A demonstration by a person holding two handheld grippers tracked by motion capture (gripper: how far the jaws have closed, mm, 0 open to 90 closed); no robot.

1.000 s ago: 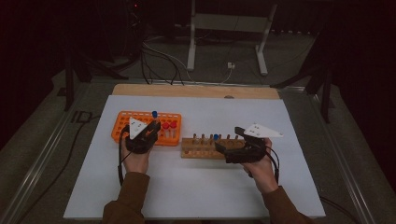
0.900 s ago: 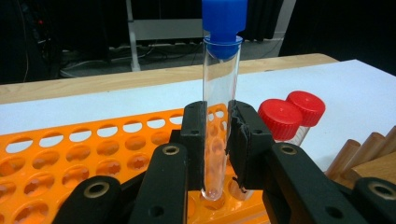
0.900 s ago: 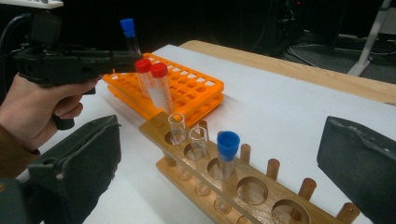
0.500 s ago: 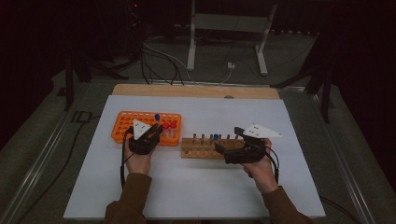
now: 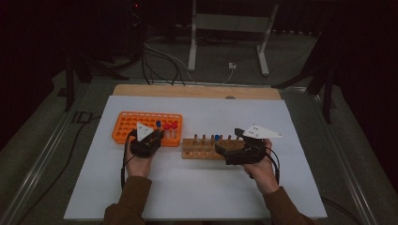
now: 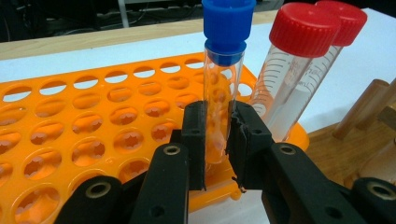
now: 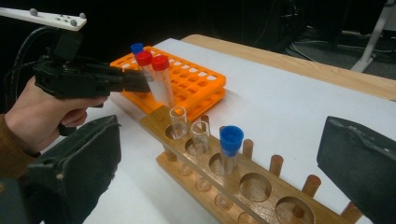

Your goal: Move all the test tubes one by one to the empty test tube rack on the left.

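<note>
Since a second ago I see my left gripper point(image 5: 155, 136) shift to the right along the orange rack point(image 5: 126, 125), from its middle toward its right end. The blue-capped tube point(image 6: 223, 79) clamped between its jaws travels with it and now sits over the rack's right end, just beside the two red-capped tubes point(image 6: 299, 70) standing there.

racks 2 point(image 5: 123, 127) point(image 5: 190, 152) | capped tubes 4 (two blue) point(image 6: 225, 70) | uncapped tubes 2 point(image 7: 178, 122)
</note>
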